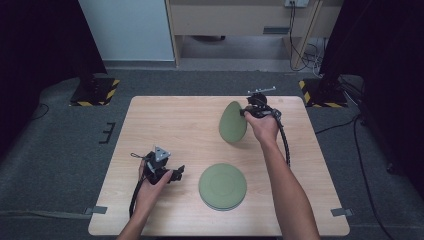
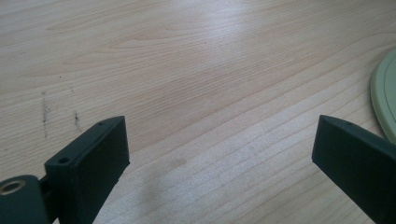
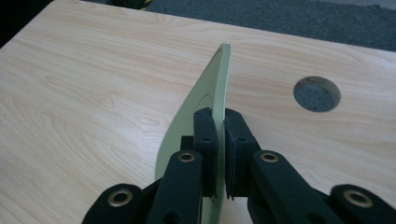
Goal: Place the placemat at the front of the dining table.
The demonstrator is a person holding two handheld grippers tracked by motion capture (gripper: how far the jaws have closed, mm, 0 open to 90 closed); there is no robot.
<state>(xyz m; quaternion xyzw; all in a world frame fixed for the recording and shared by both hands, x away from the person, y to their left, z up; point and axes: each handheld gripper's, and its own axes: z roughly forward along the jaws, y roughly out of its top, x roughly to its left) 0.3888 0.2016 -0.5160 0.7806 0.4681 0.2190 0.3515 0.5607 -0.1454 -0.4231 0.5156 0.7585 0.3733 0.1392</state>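
A green plate (image 3: 212, 88) is gripped on edge by the right hand-held gripper (image 3: 220, 140) above the desk (image 1: 170, 125). The left hand-held gripper (image 2: 219, 144) is held released beside a second green plate (image 1: 222, 186).

Left gripper (image 1: 176, 172) rested low near worktop's front-left part, jaws spread wide, nothing between them, left hand (image 1: 152, 186) wrapped around body. Right gripper (image 1: 243, 112) reached toward back-right part, jaws clamped on rim of upright green plate (image 1: 232, 121); right forearm (image 1: 287, 190) extended.
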